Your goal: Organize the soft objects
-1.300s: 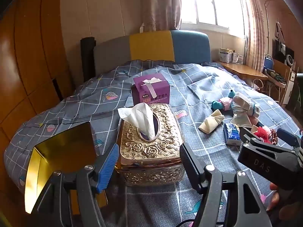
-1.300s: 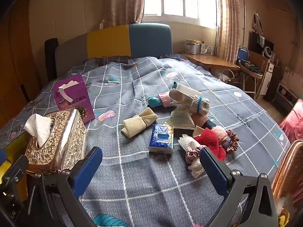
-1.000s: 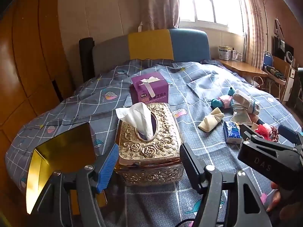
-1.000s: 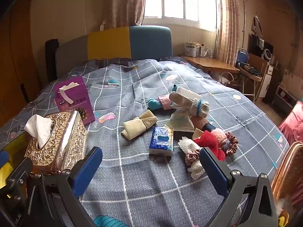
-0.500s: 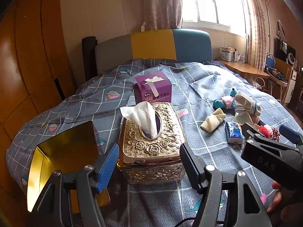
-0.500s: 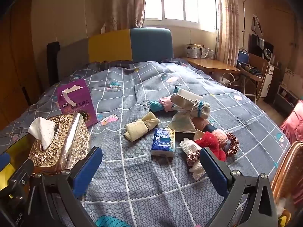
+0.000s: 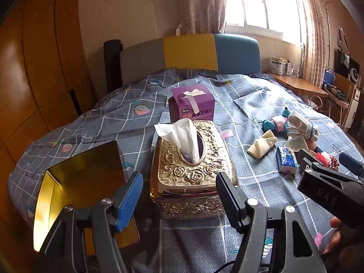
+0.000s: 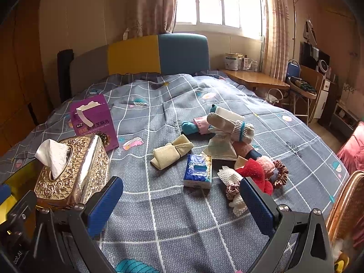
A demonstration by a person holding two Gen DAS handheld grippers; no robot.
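Blue-padded, the left gripper (image 7: 178, 195) hangs wide open and empty just before the gold tissue box (image 7: 192, 170). The right gripper (image 8: 182, 202) is likewise spread wide, holding nothing, above the grey checked bedspread (image 8: 159, 216). Beyond it lie a blue tissue pack (image 8: 198, 170), a cream rolled cloth (image 8: 170, 151), scrunchies (image 8: 281, 173) and socks (image 8: 229, 125); farther left stands a purple box (image 8: 94, 119).

surface: we see a bed (image 8: 182, 216), grey checked cover | on it: gold tissue box (image 8: 72, 170), purple box (image 8: 95, 120), blue tissue pack (image 8: 198, 170), cream cloth roll (image 8: 170, 152), sock-and-scrunchie pile (image 8: 250, 166)
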